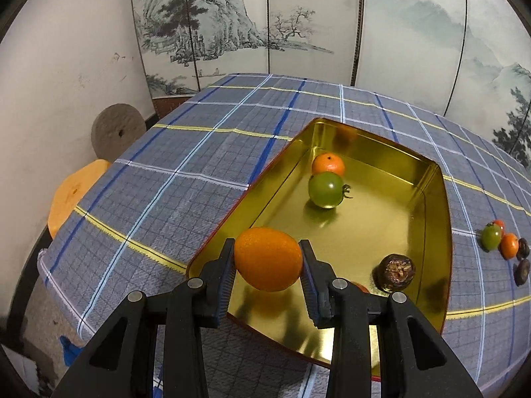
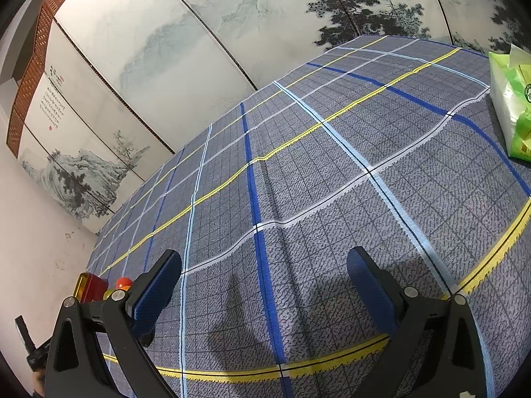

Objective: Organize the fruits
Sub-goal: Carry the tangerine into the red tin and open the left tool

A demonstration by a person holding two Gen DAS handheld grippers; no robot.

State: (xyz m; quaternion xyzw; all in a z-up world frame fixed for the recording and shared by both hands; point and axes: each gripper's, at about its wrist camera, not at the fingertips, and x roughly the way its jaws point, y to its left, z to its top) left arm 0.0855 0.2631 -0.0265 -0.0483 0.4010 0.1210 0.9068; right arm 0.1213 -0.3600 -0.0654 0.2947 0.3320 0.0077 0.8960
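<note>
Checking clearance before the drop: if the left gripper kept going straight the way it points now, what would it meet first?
Probably the gold tray: the left gripper, shut on the orange, points down at its bare floor, short of the green tomato. Depth is uncertain.

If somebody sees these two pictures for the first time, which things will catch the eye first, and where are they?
First comes the bright orange clamped in the left gripper, above the near end of the shiny gold tin. Inside the tin lie a green tomato, a small orange fruit behind it and a dark brown fruit near the right wall. In the right wrist view, the right gripper stands open above the checked tablecloth.
</note>
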